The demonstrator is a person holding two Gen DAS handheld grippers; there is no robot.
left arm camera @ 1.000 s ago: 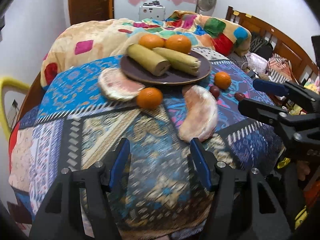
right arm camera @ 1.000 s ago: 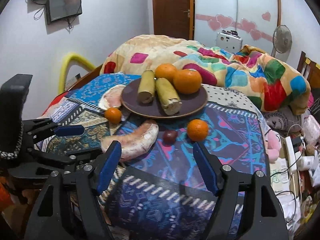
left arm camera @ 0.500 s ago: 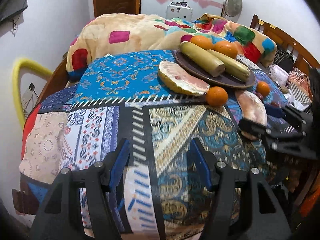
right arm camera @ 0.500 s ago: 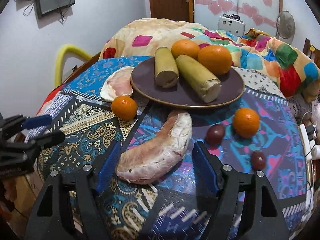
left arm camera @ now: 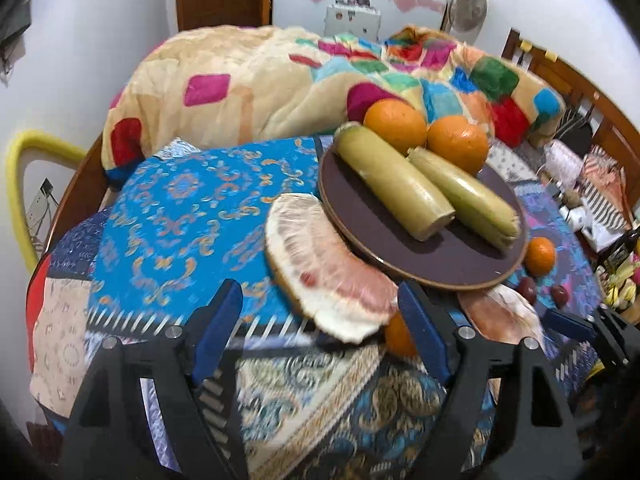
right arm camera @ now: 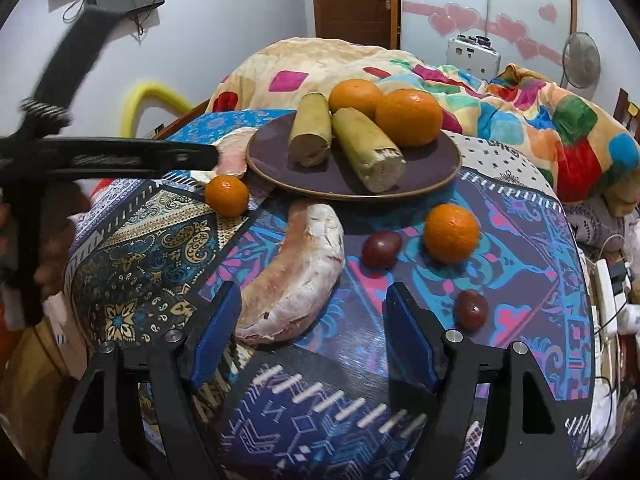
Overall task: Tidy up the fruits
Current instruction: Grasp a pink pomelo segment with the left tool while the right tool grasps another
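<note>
A dark round plate (right arm camera: 424,168) holds two yellow-green cane pieces (right arm camera: 366,146) and two oranges (right arm camera: 408,118). One pomelo wedge (left arm camera: 324,268) lies left of the plate, just ahead of my open, empty left gripper (left arm camera: 320,336). A second pomelo wedge (right arm camera: 296,272) lies in front of the plate, its near end between the fingers of my open right gripper (right arm camera: 312,344). Small oranges (right arm camera: 227,195) (right arm camera: 451,233) and two dark red fruits (right arm camera: 380,244) (right arm camera: 472,309) lie loose on the patterned cloth (right arm camera: 152,240).
A bunched colourful blanket (left arm camera: 280,76) lies behind the plate. A wooden bed frame (left arm camera: 580,80) and clutter are at the right. A yellow hoop (left arm camera: 28,184) stands at the left. The table edge drops off close below both grippers.
My left gripper has swung from the table's left side toward the pomelo wedge beside the plate. My right gripper has moved in on the second wedge. Both stay open.
</note>
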